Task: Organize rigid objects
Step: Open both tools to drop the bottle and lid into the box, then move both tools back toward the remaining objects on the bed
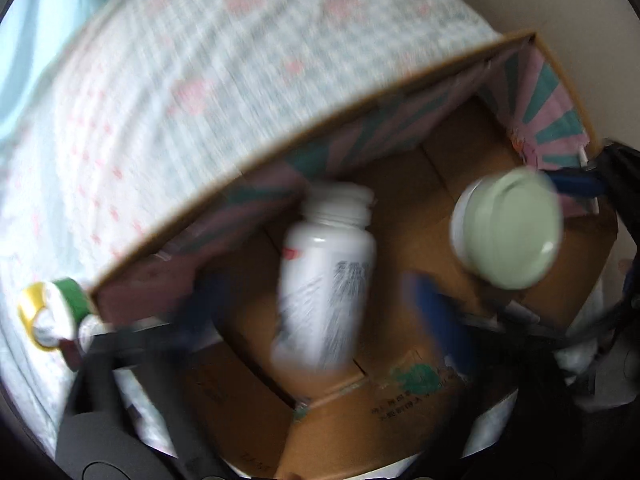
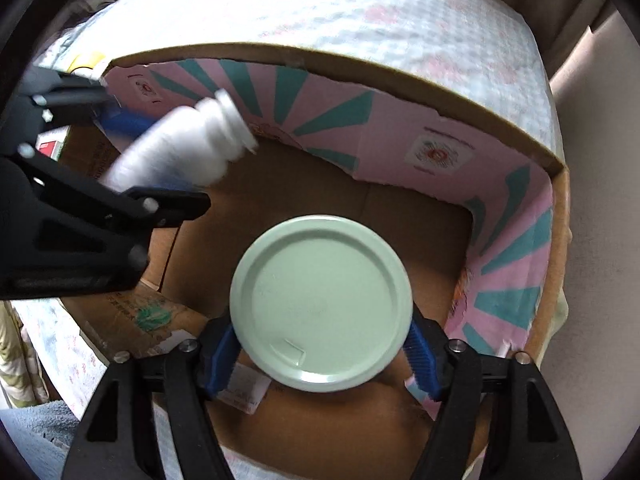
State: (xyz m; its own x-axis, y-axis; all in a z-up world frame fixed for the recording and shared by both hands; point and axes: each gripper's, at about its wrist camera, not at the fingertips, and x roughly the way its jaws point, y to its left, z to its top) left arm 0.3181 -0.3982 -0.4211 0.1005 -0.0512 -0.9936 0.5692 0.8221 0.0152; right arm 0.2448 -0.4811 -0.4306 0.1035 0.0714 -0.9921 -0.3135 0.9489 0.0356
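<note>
A cardboard box (image 2: 400, 80) sits on a checked cloth (image 1: 240, 60). Inside are one white bottle (image 1: 324, 276) and one jar (image 2: 322, 306). Both the left gripper (image 1: 320, 308) and the right gripper (image 2: 322, 364) are spread wide, pinching nothing.

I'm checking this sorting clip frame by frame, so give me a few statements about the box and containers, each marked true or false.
1. The white bottle has no cap on. True.
2. The jar's lid is red. False: it is pale green.
3. Both containers are over the inside of the cardboard box. True.
4. The box's inner walls are plain brown. False: they show pink and teal stripes.
5. The right gripper is shut with nothing between its fingers. False: its blue pads flank the jar.
</note>
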